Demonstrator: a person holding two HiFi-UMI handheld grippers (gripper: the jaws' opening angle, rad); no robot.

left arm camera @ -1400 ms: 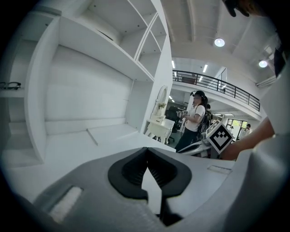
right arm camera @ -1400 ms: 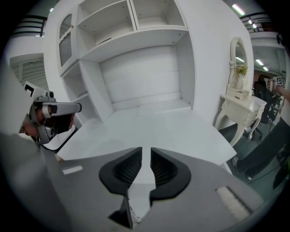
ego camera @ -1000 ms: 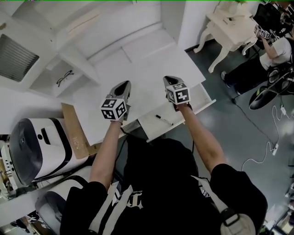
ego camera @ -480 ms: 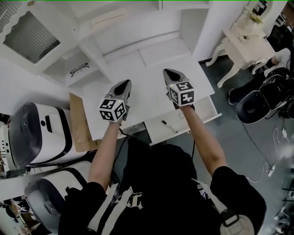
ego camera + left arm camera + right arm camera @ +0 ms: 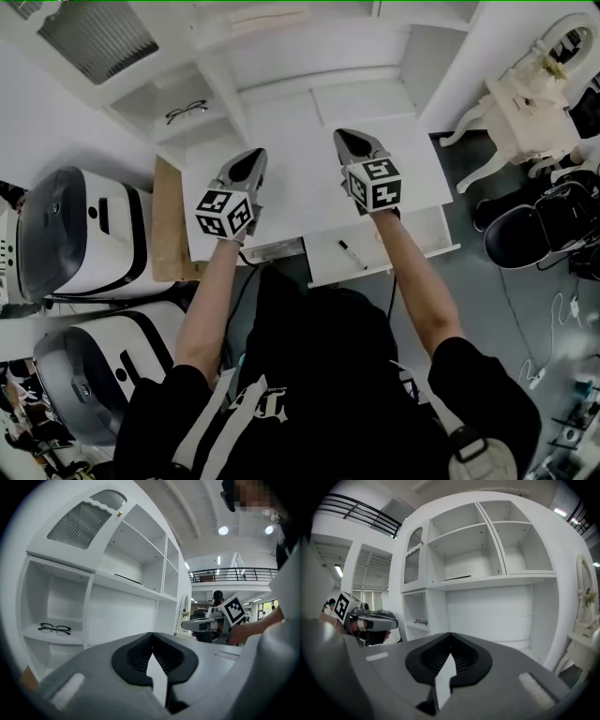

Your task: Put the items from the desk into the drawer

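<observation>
Nearest the person: open white drawer [image 5: 412,236], pulled out under the desk's front edge. One slim dark pen [image 5: 352,254] lies flat inside it, toward its left half. That looks like a task item already put away; the drawer is left open, probably for more.

Just beyond the drawer: left gripper [image 5: 254,154] and right gripper [image 5: 338,134] hang side by side over the white flat desk top [image 5: 300,141], clear of the surface and pointing away from the drawer. The left gripper view shows the left gripper [image 5: 151,635] with its dark ribbed pads closed tip to tip and nothing between them. The right gripper [image 5: 450,635] is the same: pads together, empty. Held up and closed like this, they look to be between jobs, not reaching.

The desk top beyond the drawer looks bare.

Farthest from the drawer, up and to its left: black thin-framed glasses [image 5: 187,112] rest folded open on a low white shelf cubby [image 5: 164,133]. My guess is they are the next item, if the cubby counts as desk.
</observation>
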